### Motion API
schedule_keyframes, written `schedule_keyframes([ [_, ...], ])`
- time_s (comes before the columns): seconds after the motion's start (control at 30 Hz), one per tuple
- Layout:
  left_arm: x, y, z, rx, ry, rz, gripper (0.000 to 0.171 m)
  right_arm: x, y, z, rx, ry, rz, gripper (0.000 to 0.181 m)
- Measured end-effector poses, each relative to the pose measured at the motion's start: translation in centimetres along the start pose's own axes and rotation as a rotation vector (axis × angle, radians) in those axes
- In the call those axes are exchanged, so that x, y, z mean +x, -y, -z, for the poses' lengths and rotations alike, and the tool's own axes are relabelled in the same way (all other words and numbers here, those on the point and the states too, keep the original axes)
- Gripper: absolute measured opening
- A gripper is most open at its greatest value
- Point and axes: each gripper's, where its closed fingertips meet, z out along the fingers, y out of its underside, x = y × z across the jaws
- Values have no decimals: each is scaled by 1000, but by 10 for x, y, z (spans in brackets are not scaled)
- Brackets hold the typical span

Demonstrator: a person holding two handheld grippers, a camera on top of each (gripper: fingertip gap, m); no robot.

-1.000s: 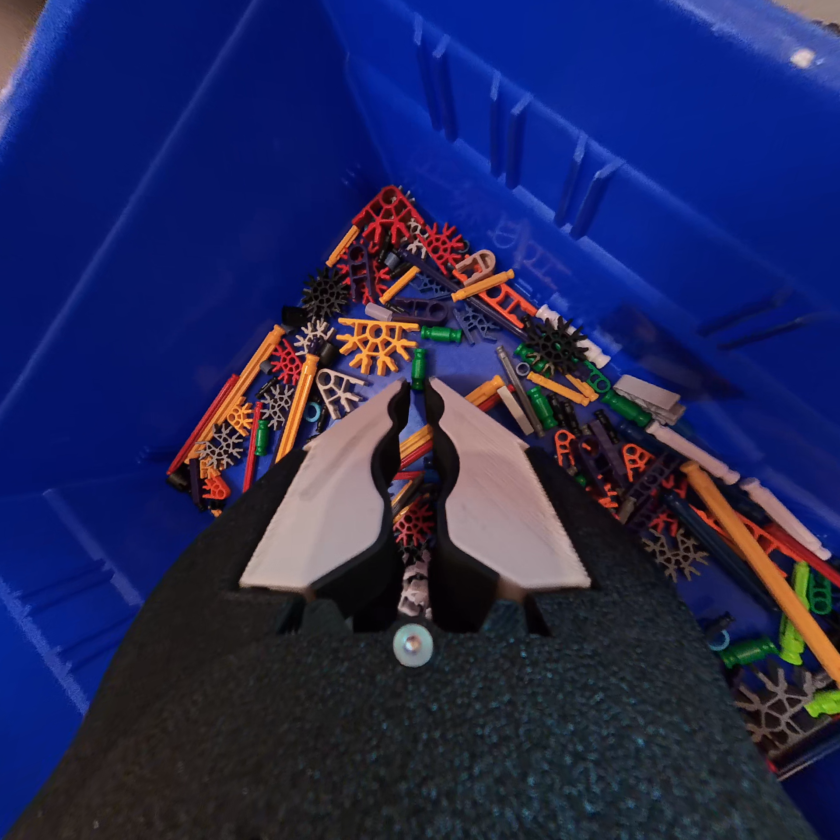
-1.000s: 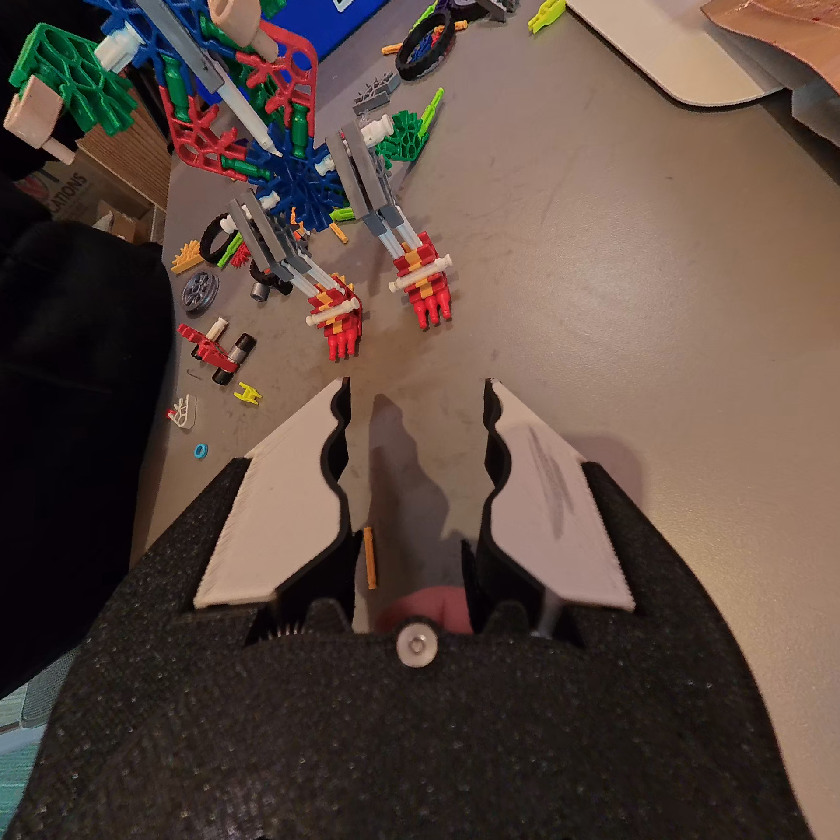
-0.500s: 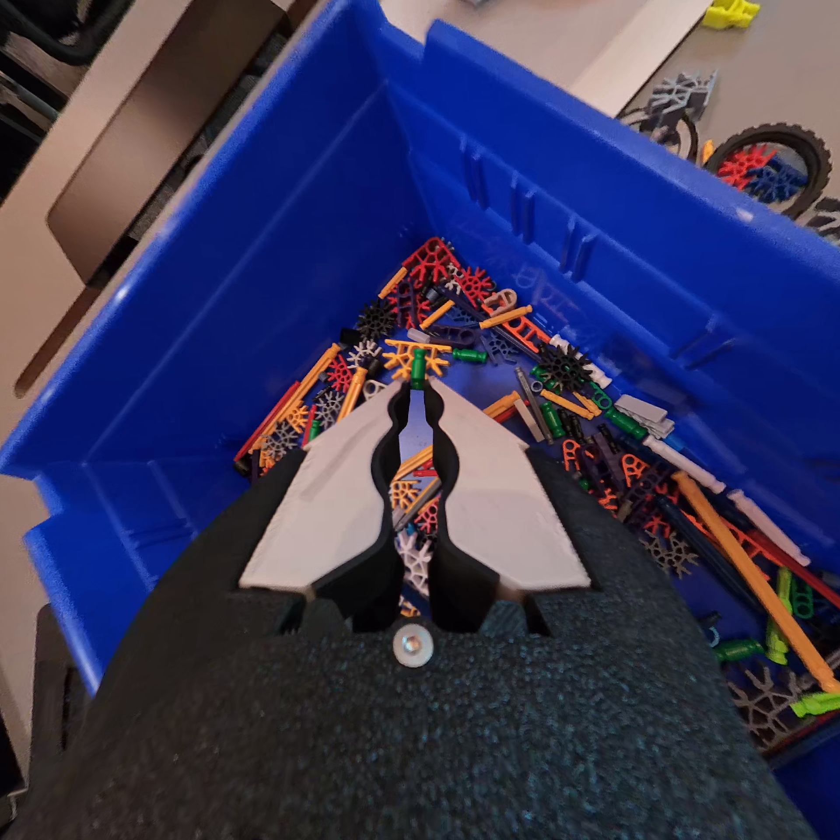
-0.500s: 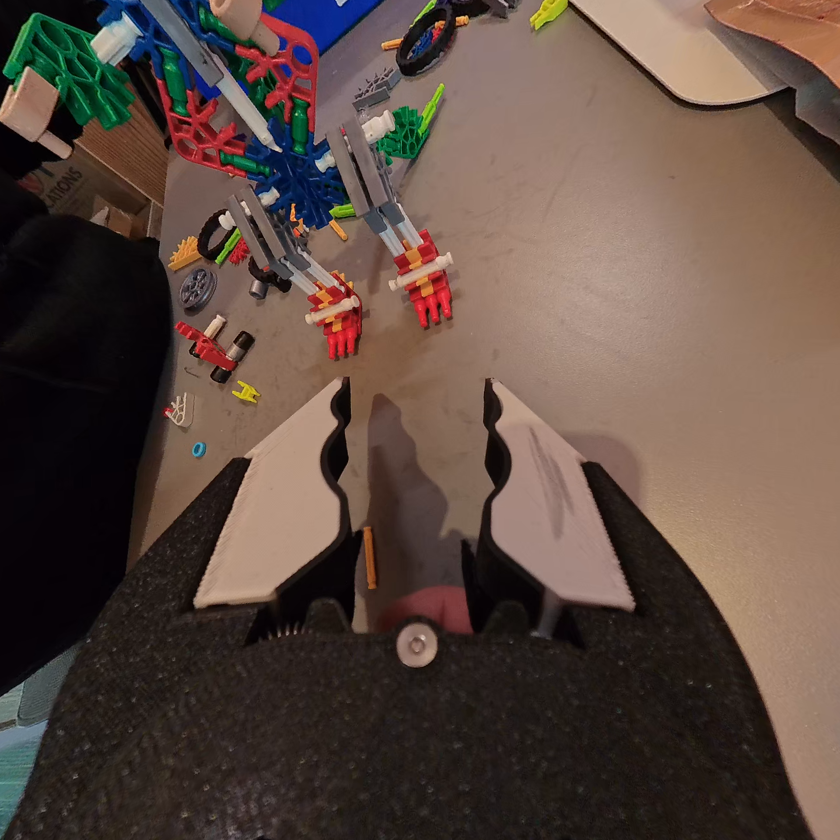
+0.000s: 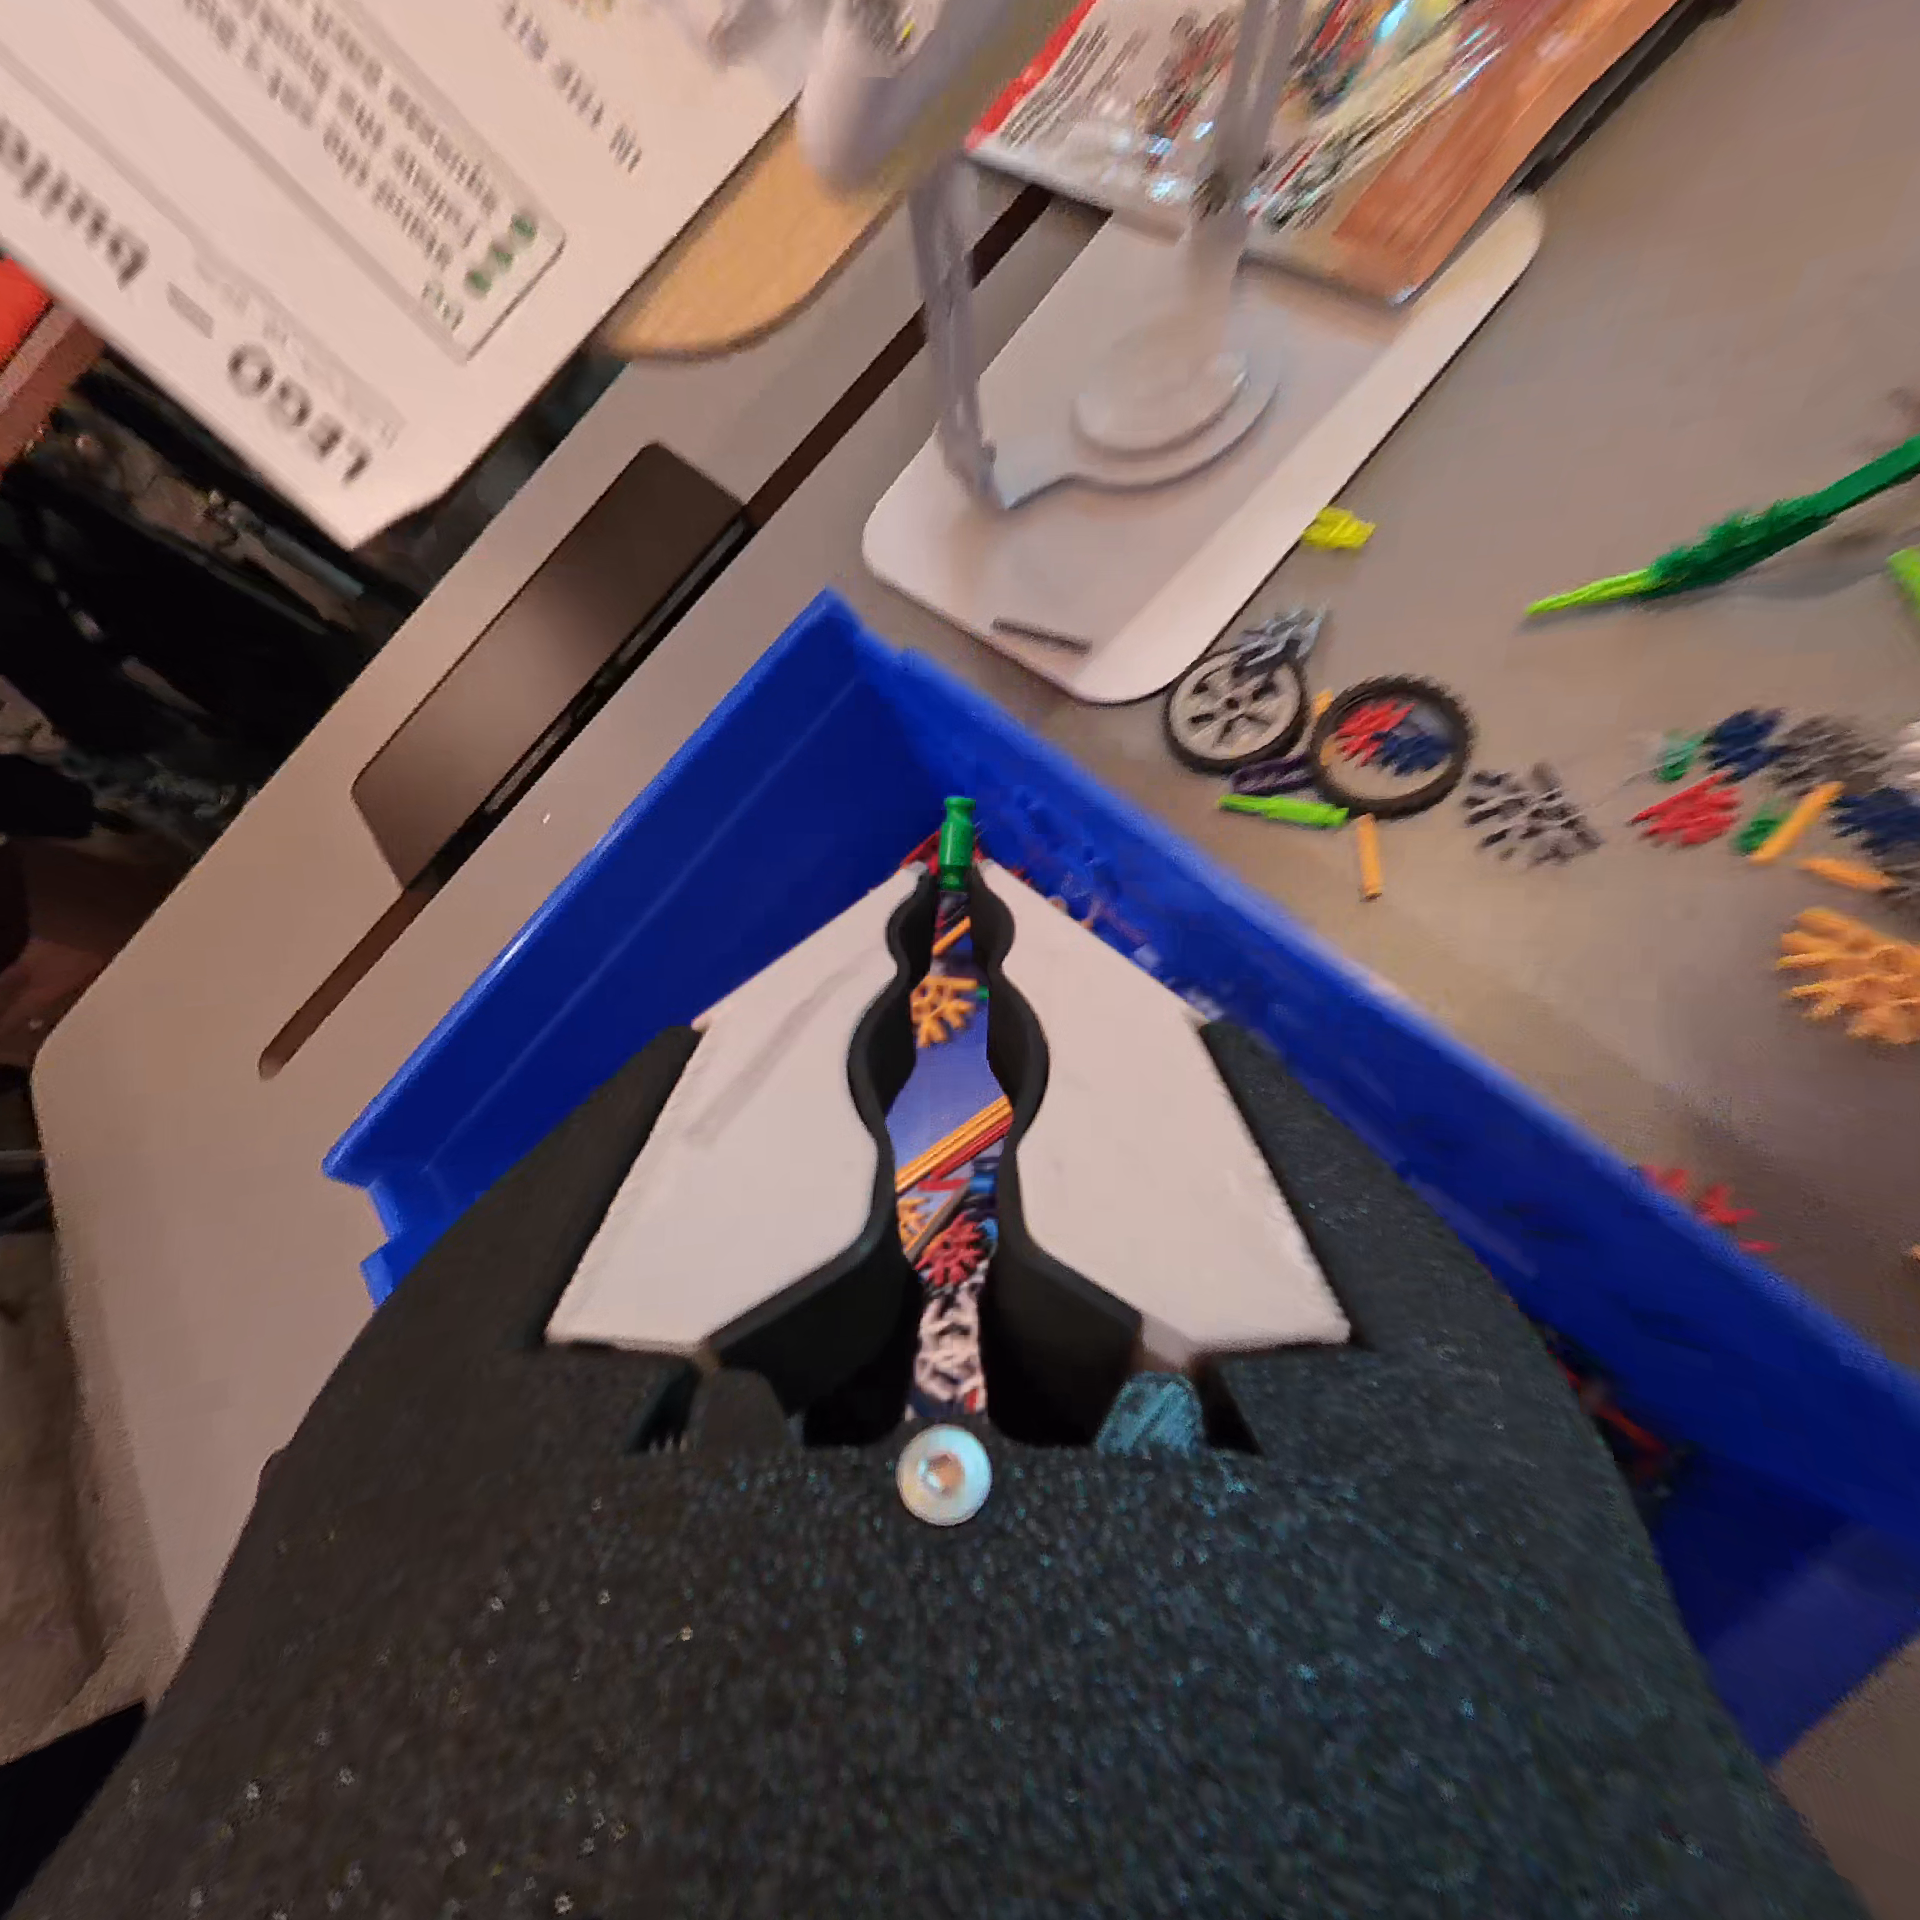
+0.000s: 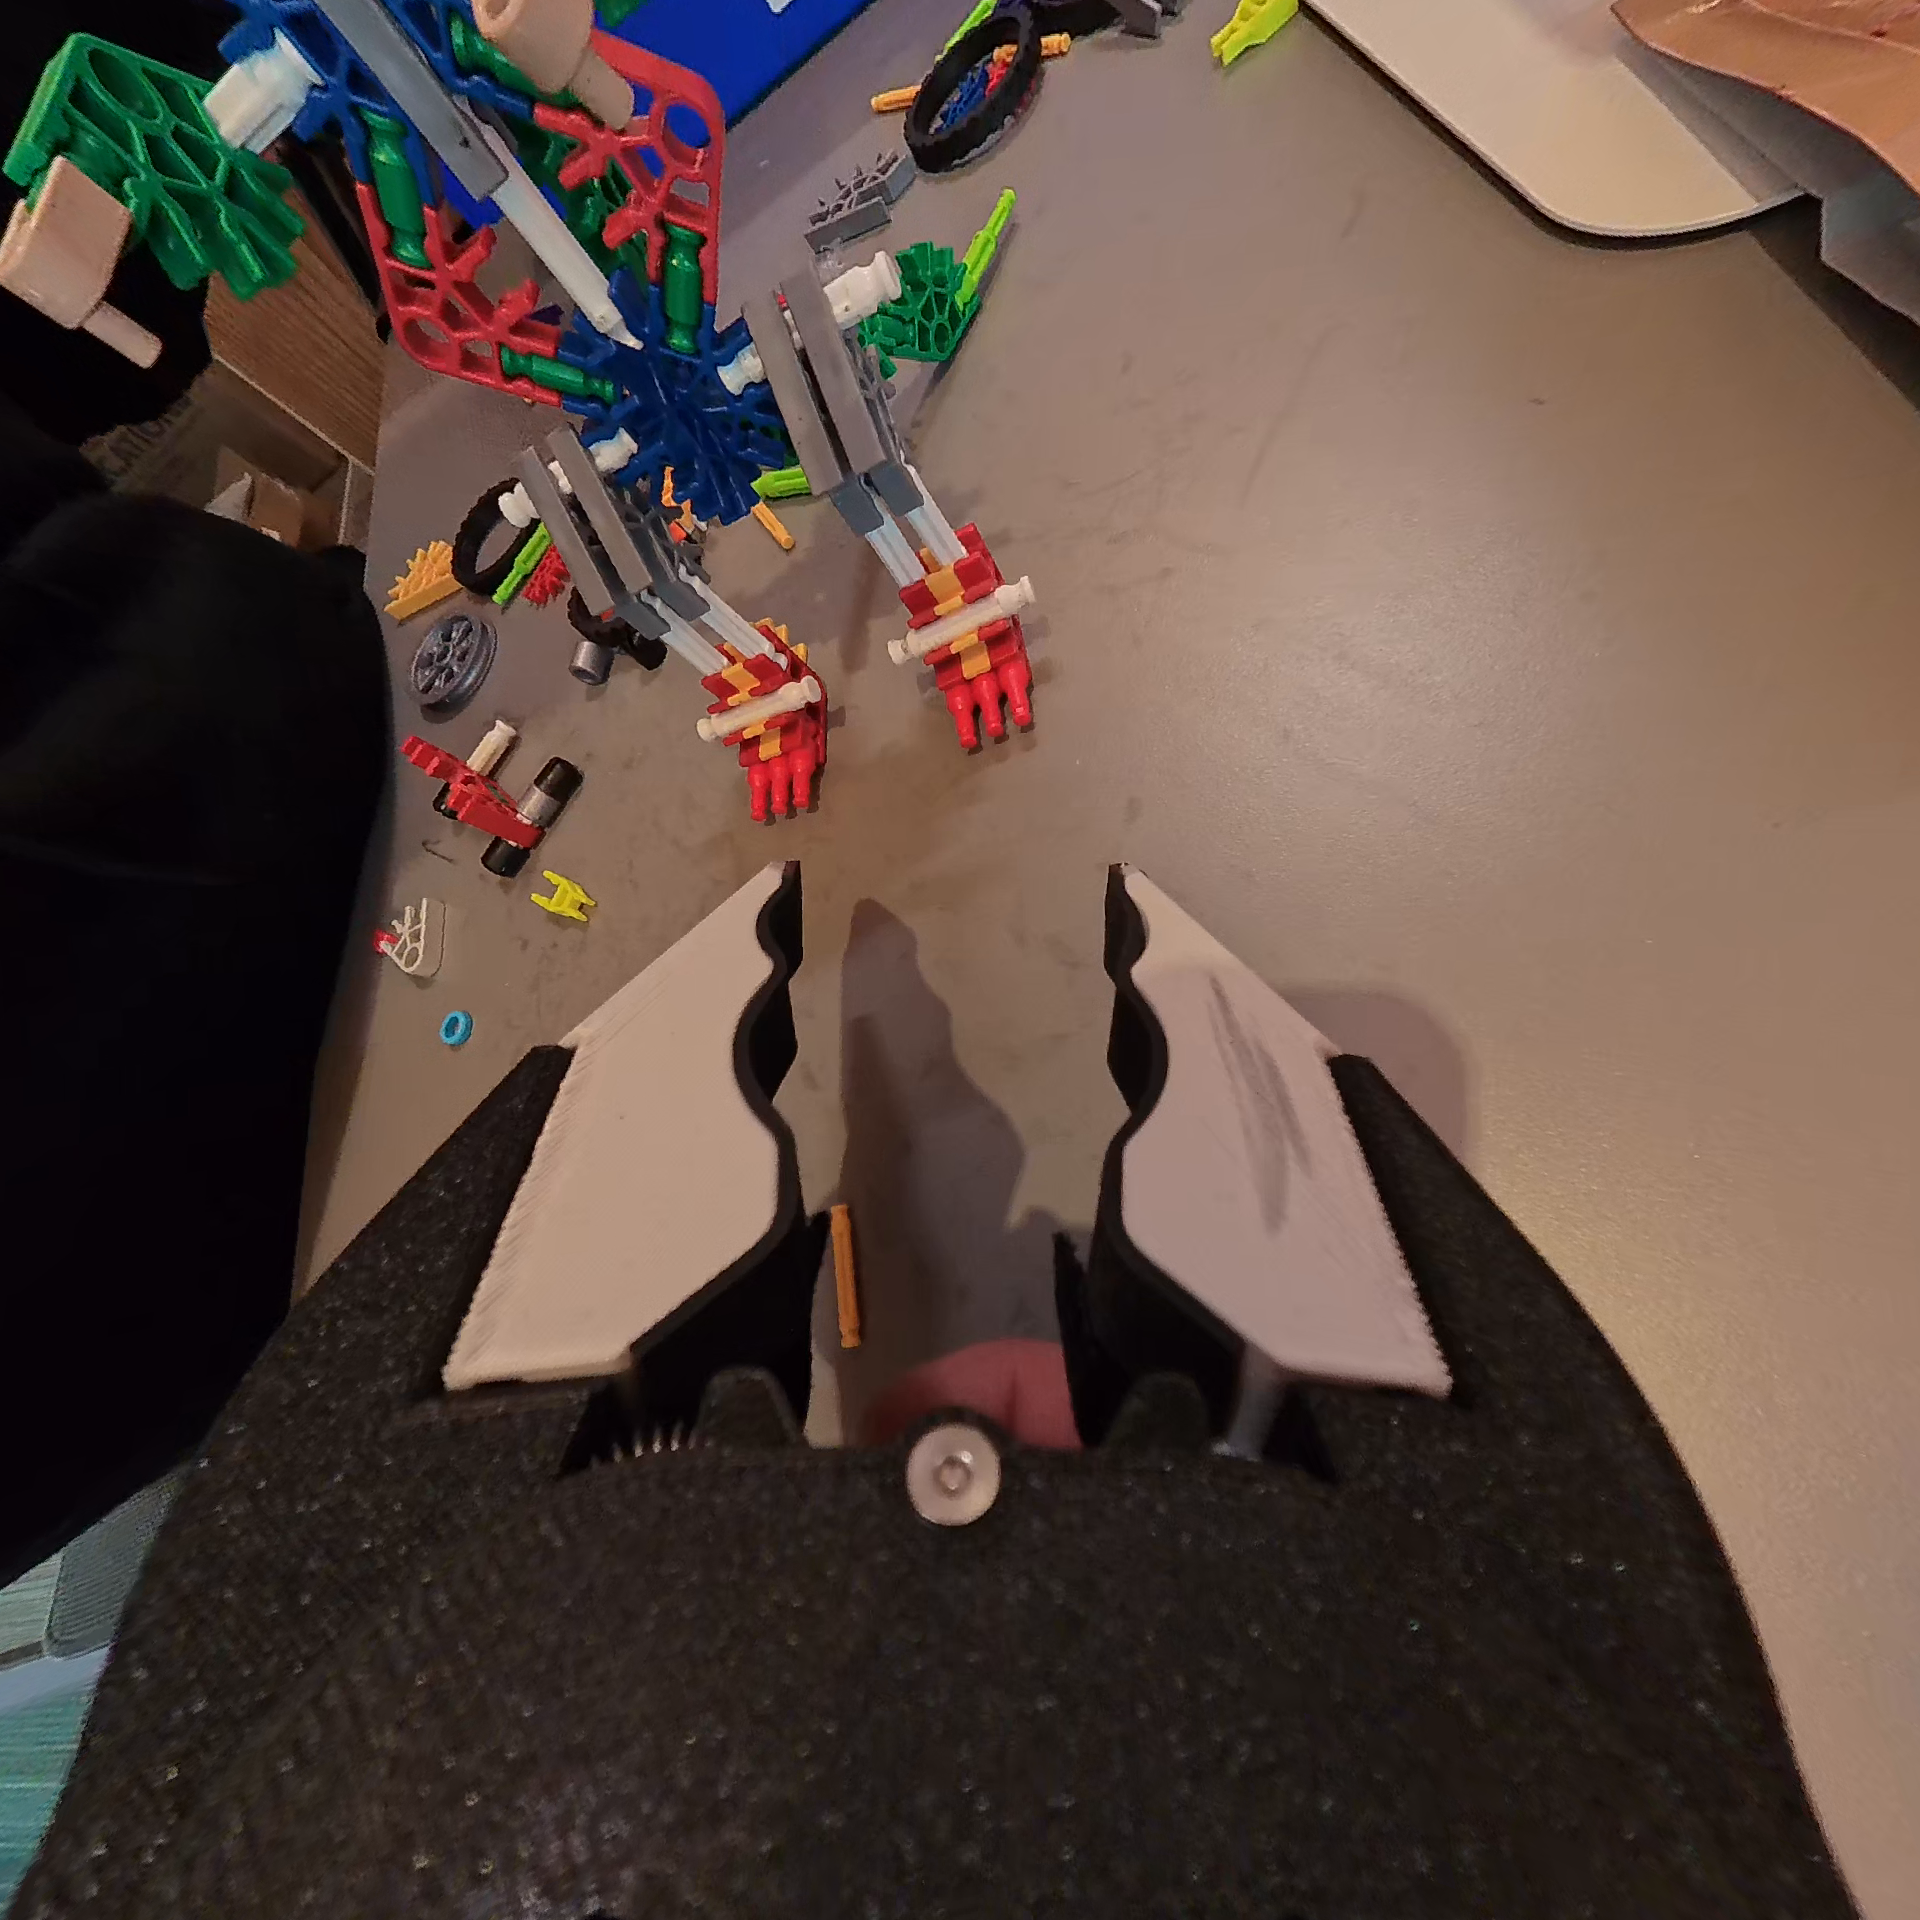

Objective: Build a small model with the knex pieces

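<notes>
My left gripper (image 5: 954,883) is shut on a small green rod (image 5: 956,831) that sticks out past its tips. It is raised above a blue plastic bin (image 5: 665,894) that holds many coloured building rods and connectors. My right gripper (image 6: 954,873) is open and empty, low over the grey table (image 6: 1455,727). Just ahead of it stands a model of coloured rods and connectors (image 6: 665,395) with two red feet (image 6: 971,649). A short orange rod (image 6: 844,1276) lies on the table between the right fingers, near their base.
Loose parts lie on the table: two black wheels (image 5: 1392,743), a yellow connector (image 5: 1860,971), green pieces (image 5: 1714,556). A white stand base (image 5: 1174,499) sits behind the bin. Small parts lie left of the right gripper, among them a grey wheel (image 6: 452,660) and a blue ring (image 6: 454,1029). Some 40 cm of space lies between my two pairs of fingers.
My left gripper has risen out of the bin with the green rod pinched at its tips, and the view has swung up to the table beyond. The right gripper has stayed still.
</notes>
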Motion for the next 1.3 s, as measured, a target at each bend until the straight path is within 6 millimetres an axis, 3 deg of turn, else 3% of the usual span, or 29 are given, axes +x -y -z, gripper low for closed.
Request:
schedule_keyframes([
  [0.37,150,68,9,101,-303,-183,4,0,0,0,-2,-7,9,58],
  [0.47,191,72,6,93,-368,-210,4,0,-1,0,-3,-8,11,58],
  [0.53,211,64,1,55,-391,-238,4,0,-1,0,-3,-11,15,58],
  [0.6,212,52,-6,-9,-319,-333,4,0,-1,-1,-4,-13,19,58],
  [0.8,232,27,-12,-147,-339,-490,4,0,-1,-1,-5,-14,20,58],
  [1.0,244,9,-22,-216,-352,-540,12,-1,-1,0,-4,-12,17,58],
  [1.13,241,14,-19,-187,-341,-513,15,0,-1,0,-3,-10,14,58],
  [1.3,218,43,11,-81,-366,-372,15,0,-1,0,-3,-6,11,58],
])
